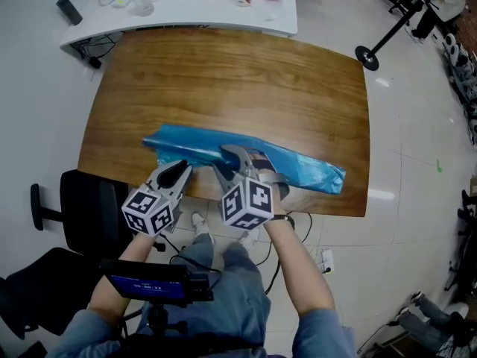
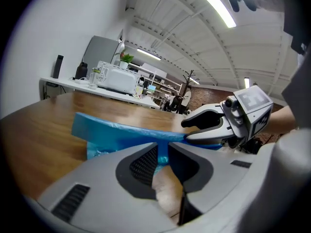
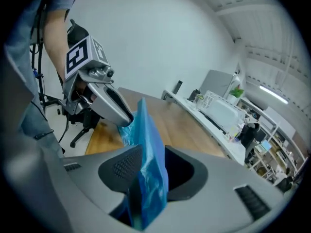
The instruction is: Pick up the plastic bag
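Loosely, plastic bag [image 3: 148,127] stands inside right hand-held gripper [image 3: 153,148].

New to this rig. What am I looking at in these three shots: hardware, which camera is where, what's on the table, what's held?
No robot here: a person holds a two-jaw tool in each hand. The cubes with square markers are parts of those tools. The head view comes from a camera on the person's head, looking steeply down; the other two come from a camera riding on each tool, looking along its jaws. On the wooden table lies a long blue plastic bag. The left tool has its jaws nearly together and appears to pinch the bag's near edge. The right tool has a raised fold of the bag between its jaws, which look apart rather than clamped. Behind the table stands a white desk with clutter.
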The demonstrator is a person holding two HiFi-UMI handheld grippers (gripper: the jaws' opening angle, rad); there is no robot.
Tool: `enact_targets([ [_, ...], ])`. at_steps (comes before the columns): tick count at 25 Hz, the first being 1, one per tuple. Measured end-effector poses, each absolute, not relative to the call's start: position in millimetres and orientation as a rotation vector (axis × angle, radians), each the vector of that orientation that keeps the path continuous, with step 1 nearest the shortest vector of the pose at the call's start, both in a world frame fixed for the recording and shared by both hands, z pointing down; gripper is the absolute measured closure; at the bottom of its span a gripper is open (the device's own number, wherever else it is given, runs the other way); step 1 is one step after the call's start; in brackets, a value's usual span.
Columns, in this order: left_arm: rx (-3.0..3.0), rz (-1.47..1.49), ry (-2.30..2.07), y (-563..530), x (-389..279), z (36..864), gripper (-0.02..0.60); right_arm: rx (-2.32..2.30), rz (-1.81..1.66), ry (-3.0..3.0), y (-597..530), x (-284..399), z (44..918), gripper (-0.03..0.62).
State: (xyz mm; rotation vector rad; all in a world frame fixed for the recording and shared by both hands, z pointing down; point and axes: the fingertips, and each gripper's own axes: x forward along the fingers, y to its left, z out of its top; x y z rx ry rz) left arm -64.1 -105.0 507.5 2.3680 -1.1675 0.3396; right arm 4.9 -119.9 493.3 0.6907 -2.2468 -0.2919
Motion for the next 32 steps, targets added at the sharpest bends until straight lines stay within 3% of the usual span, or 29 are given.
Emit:
enact_targets([
  [7,2.381,0.334,-1.141,-110.0,-73.0,509.7,0.502,0.592,-0.279,-2.146,-135.4,-18.4,527.9,0.441],
  [13,2.374,0.324,-1.125,-112.1,-82.0,513.9,0.502,0.596,-0.293,-2.070,-142.6,-18.1,543.5,0.561],
  [16,2.368,0.326,-1.104,-111.1,-83.0,517.8,0.502,0.616,-0.305,-2.053,-144.7,-17.2,544.8,0.589],
  [32,2.356,0.313,-1.091,-149.0,-76.2,522.1,0.502,0.804,-0.524,-2.060,-154.0,-1.5,461.9,0.592],
])
